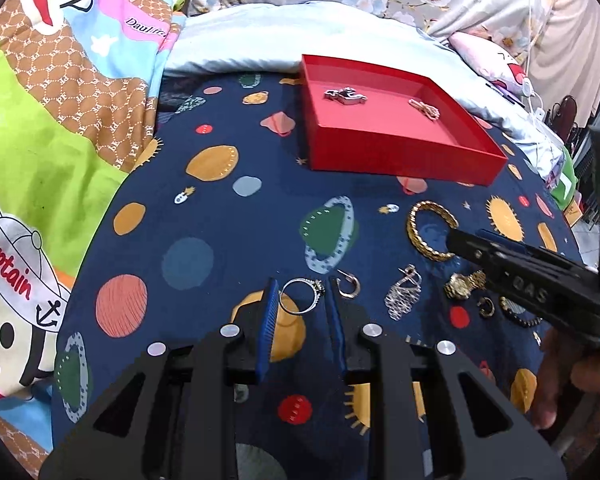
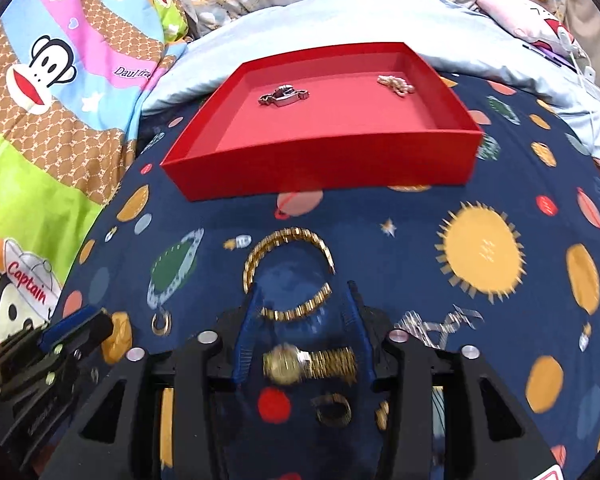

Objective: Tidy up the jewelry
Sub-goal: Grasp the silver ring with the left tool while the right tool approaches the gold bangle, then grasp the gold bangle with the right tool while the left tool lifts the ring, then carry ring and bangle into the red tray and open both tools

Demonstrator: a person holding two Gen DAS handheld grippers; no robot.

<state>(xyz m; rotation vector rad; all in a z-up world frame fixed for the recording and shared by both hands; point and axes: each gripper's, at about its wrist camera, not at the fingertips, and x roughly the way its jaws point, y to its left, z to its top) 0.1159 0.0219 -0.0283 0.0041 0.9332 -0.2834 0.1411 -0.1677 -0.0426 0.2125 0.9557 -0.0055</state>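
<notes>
My left gripper (image 1: 302, 294) is shut on a silver ring (image 1: 300, 300), which sits between its blue pads just above the navy planet-print cloth (image 1: 220, 240). My right gripper (image 2: 303, 300) stands open over a gold bracelet (image 2: 284, 240), whose near arc lies between the fingertips without being pressed. In the left wrist view the right gripper (image 1: 454, 238) reaches in from the right over that bracelet (image 1: 428, 232). A red tray (image 1: 380, 160) behind holds a silver piece (image 1: 345, 95) and a pale chain (image 1: 424, 109).
Loose on the cloth: a gold watch (image 2: 308, 362), a gold ring (image 2: 332, 408), a silver mesh earring (image 1: 404, 296), a silver hoop (image 1: 348, 284), a small gold hoop (image 1: 486, 306). Cartoon bedding (image 1: 60, 120) rises at left, a pale pillow (image 1: 260, 36) behind. A hand (image 1: 560, 380) shows at lower right.
</notes>
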